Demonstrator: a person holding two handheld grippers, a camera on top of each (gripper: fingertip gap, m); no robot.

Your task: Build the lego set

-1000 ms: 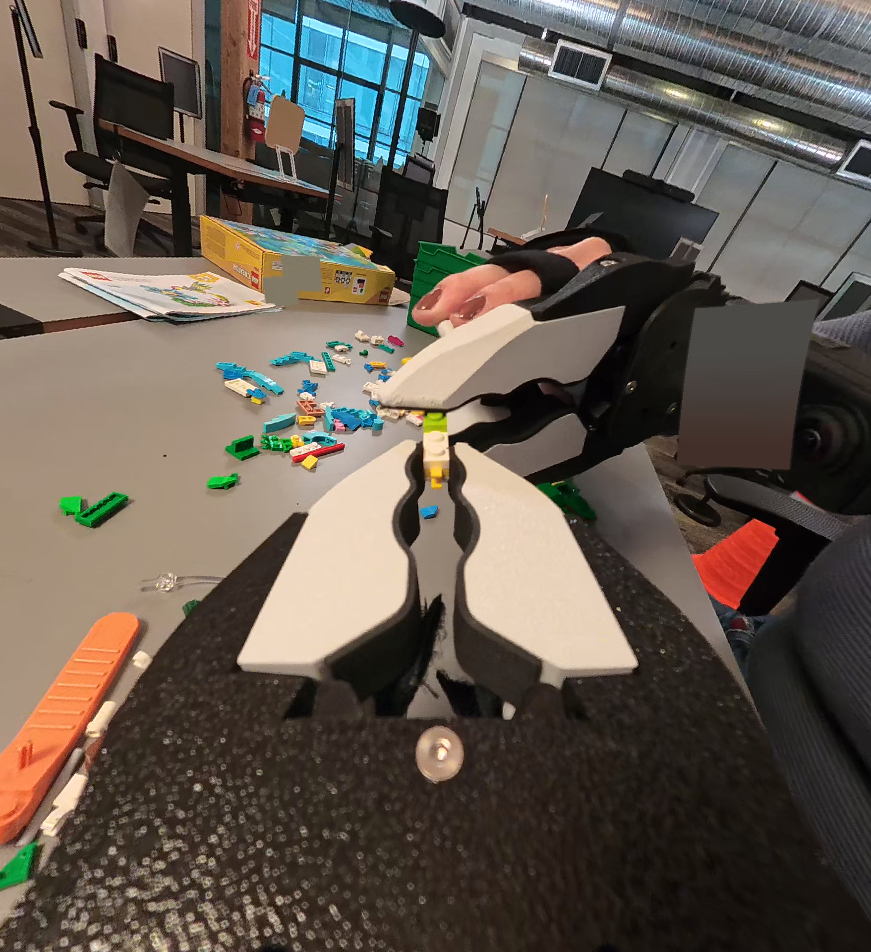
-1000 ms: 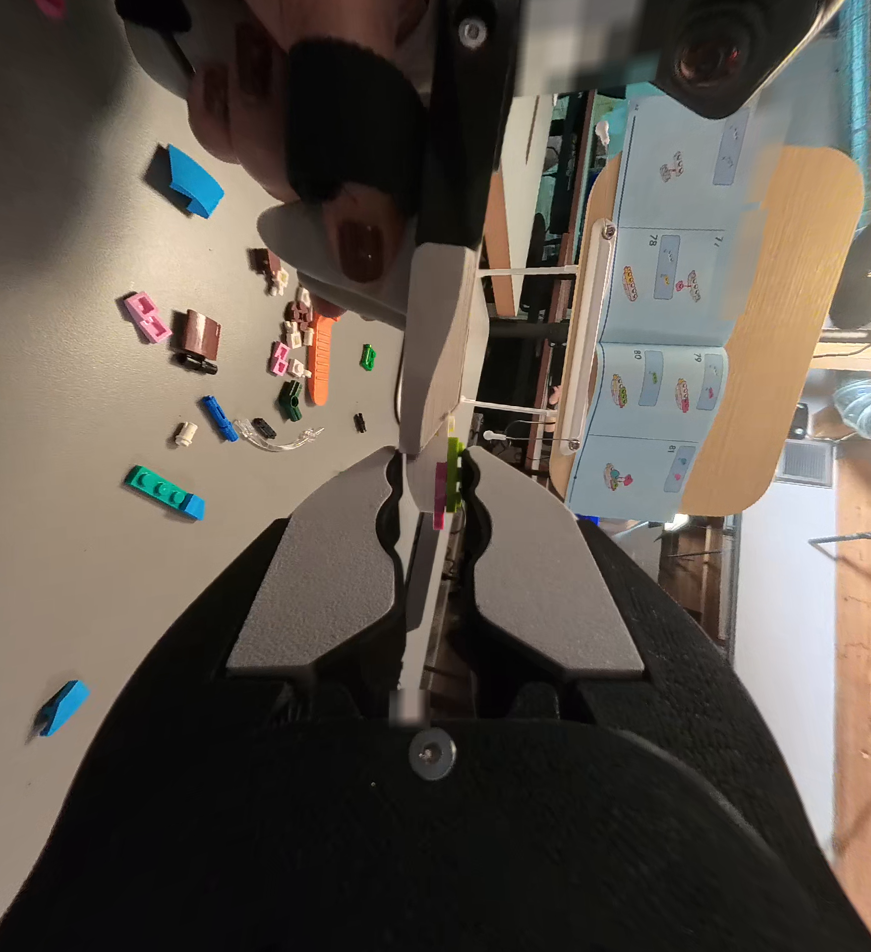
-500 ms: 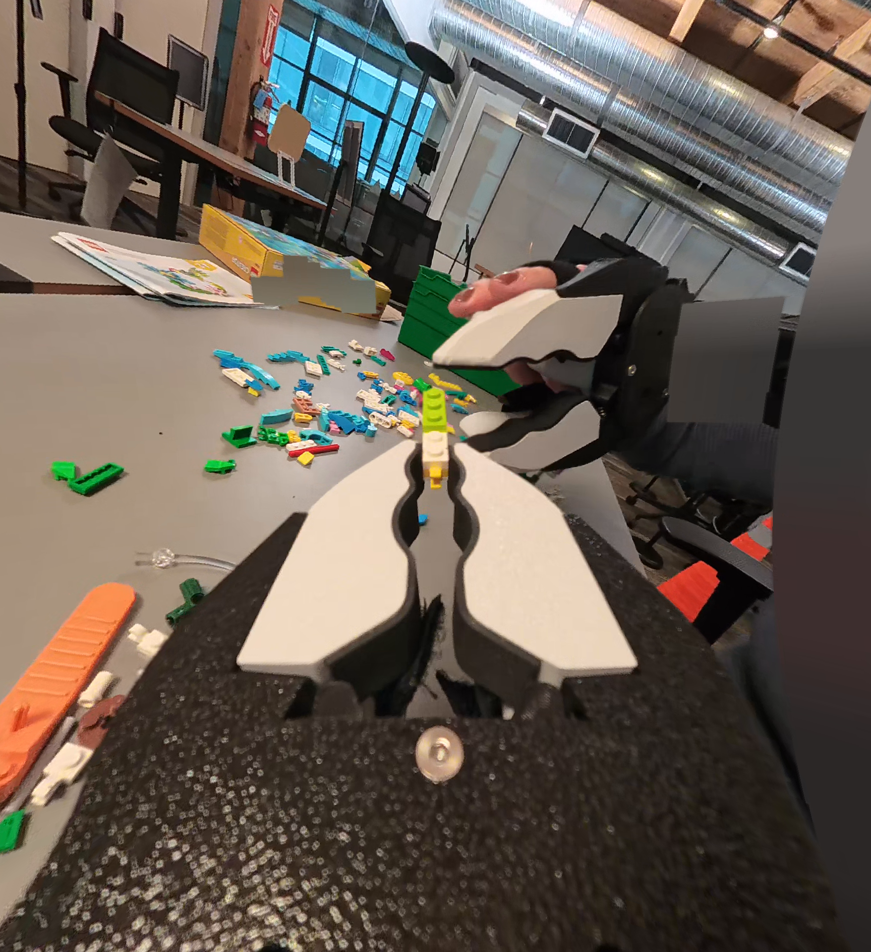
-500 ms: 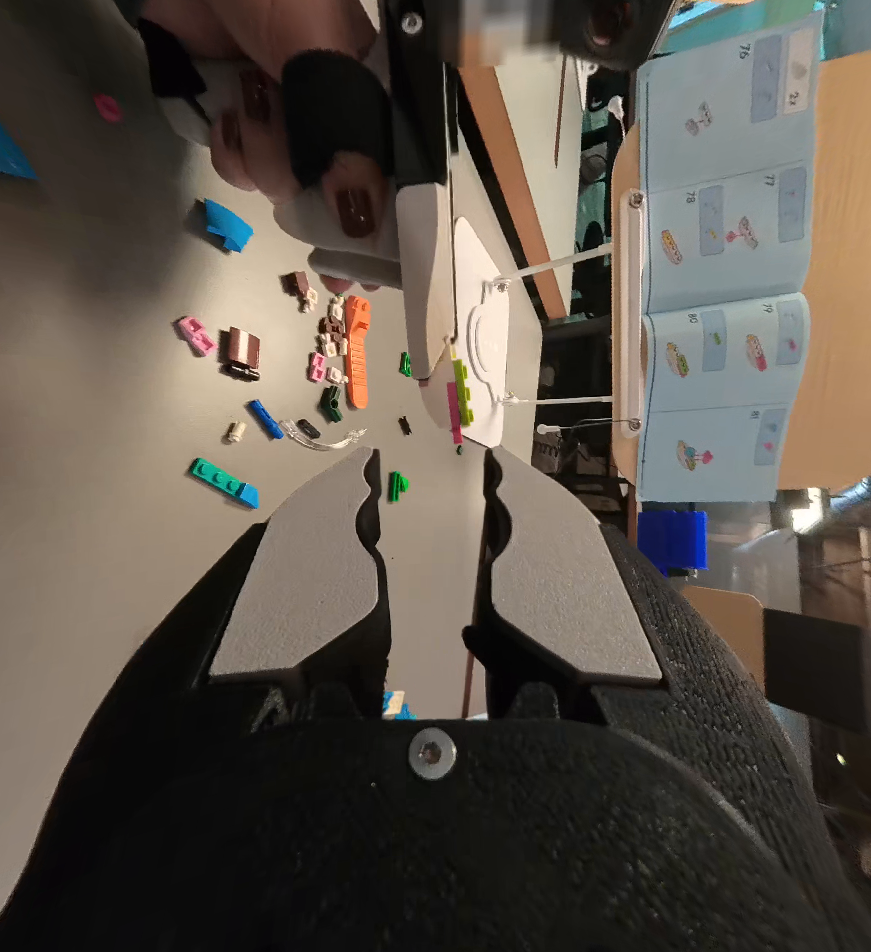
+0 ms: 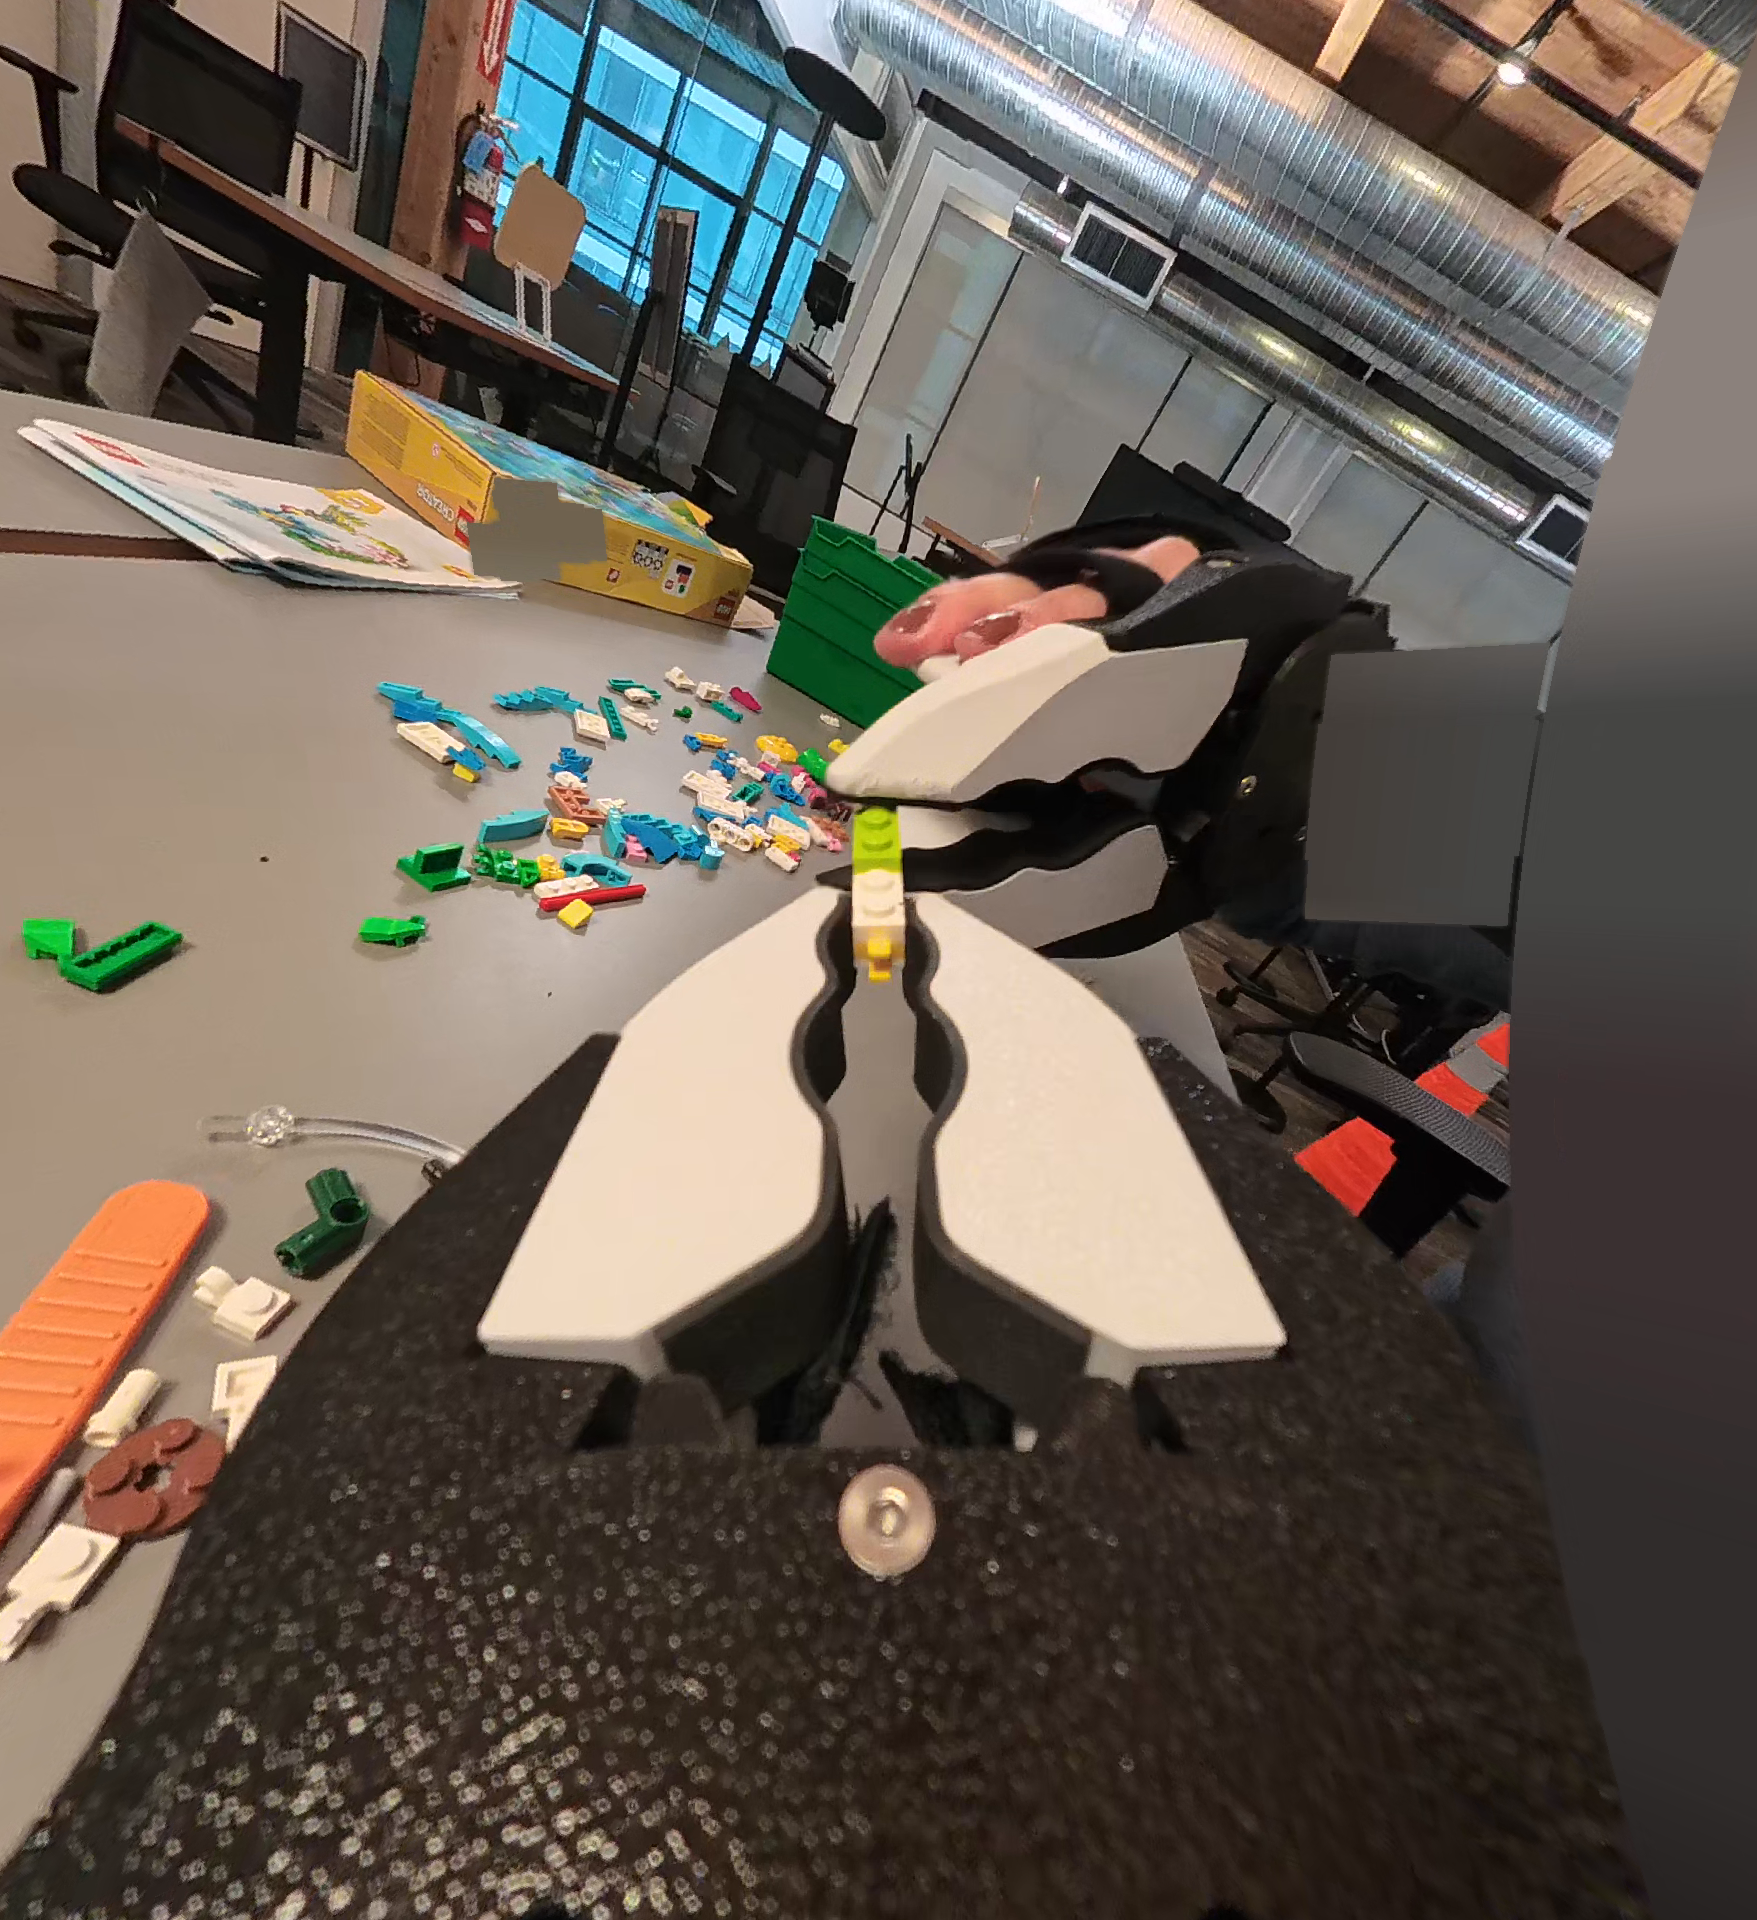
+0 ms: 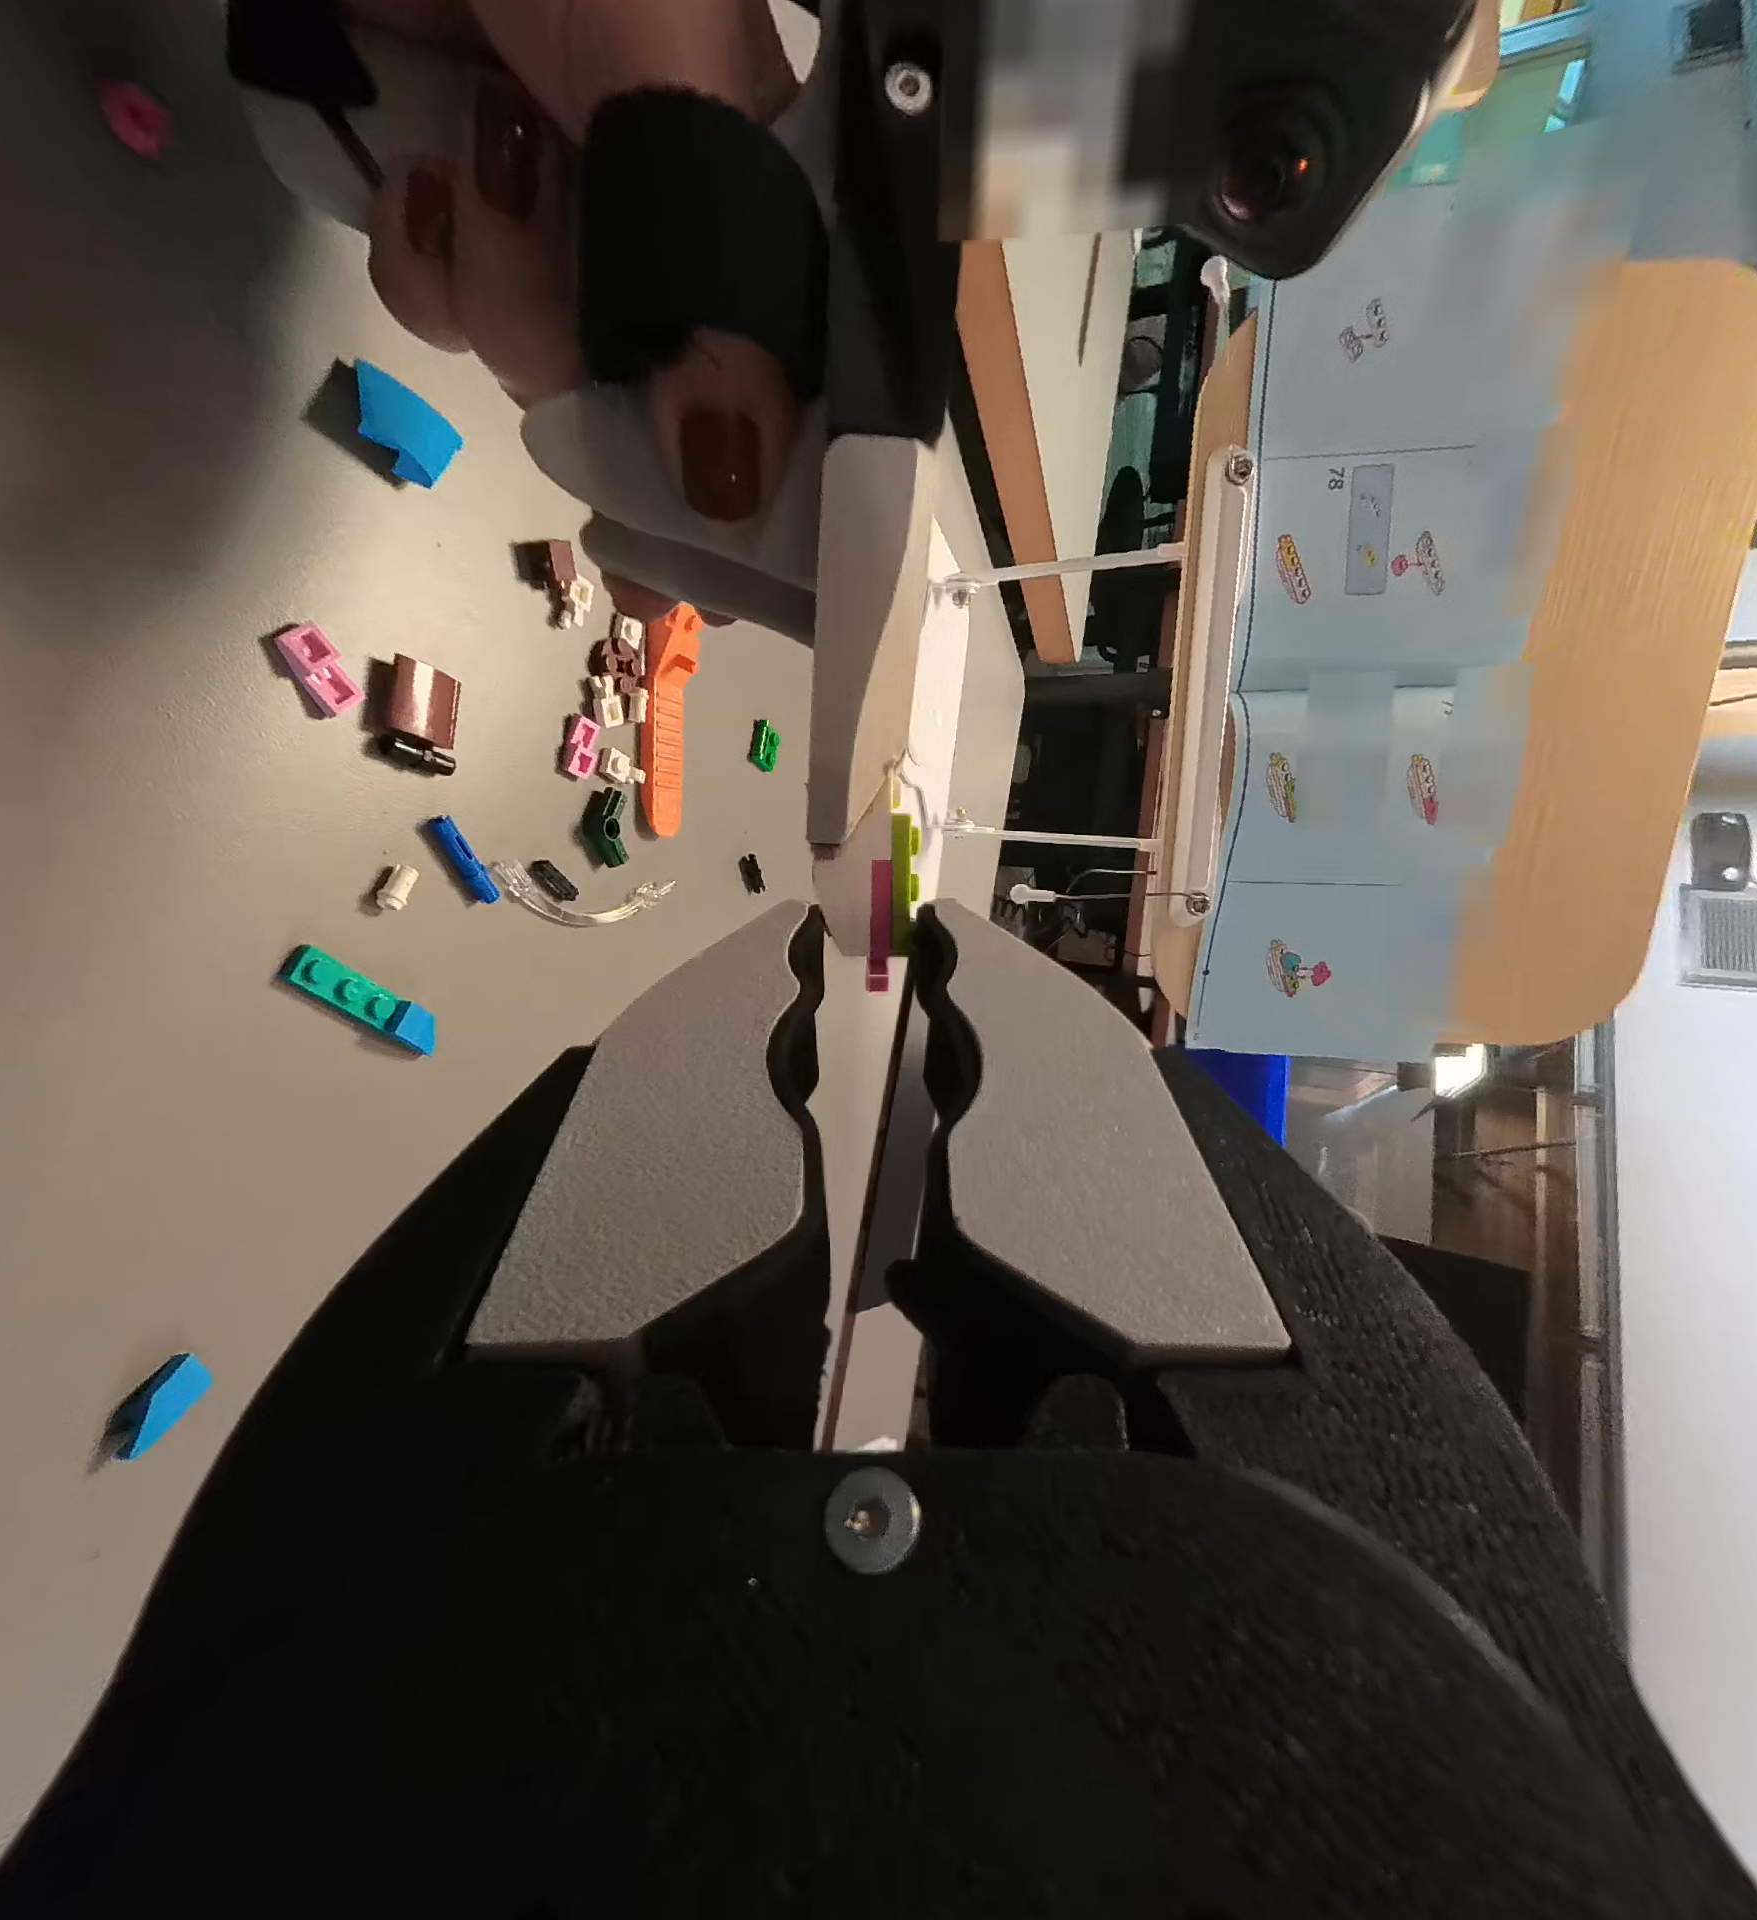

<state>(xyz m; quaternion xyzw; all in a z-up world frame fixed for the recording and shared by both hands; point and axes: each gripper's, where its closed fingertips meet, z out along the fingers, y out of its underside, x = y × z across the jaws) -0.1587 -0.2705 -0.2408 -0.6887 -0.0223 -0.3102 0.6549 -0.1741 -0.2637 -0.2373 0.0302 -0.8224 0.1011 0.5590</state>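
My left gripper [image 5: 879, 920] is shut on a small lego assembly [image 5: 876, 847] of lime, white and yellow pieces and holds it above the grey table [image 5: 178, 779]. My right gripper [image 6: 863, 920] is turned on its side, and its tips close on the far lime and pink end of the same assembly [image 6: 903, 862]. In the left wrist view its upper finger [image 5: 1009, 717] lies over the lime end. In the right wrist view a left gripper finger [image 6: 858, 644] shows edge-on just beyond the assembly.
A pile of loose bricks [image 5: 645, 810] lies mid-table. An orange brick separator [image 5: 53, 1340] and small white and brown parts lie near left. A yellow box [image 5: 541, 499], a booklet [image 5: 261, 509] and a green bin [image 5: 832, 623] sit at the back. An open instruction booklet [image 6: 1373, 727] stands on a holder. Only a small space, under 4 cm, lies between the two pairs of fingers. The orange brick separator [image 5: 53, 1340] is about equally far from each gripper, around 15 cm. Seen from the right wrist view [image 6: 665, 738] as well.
The right gripper held the assembly a second ago, opened and backed off, and has now come back and closed on it. The left gripper kept its hold throughout.
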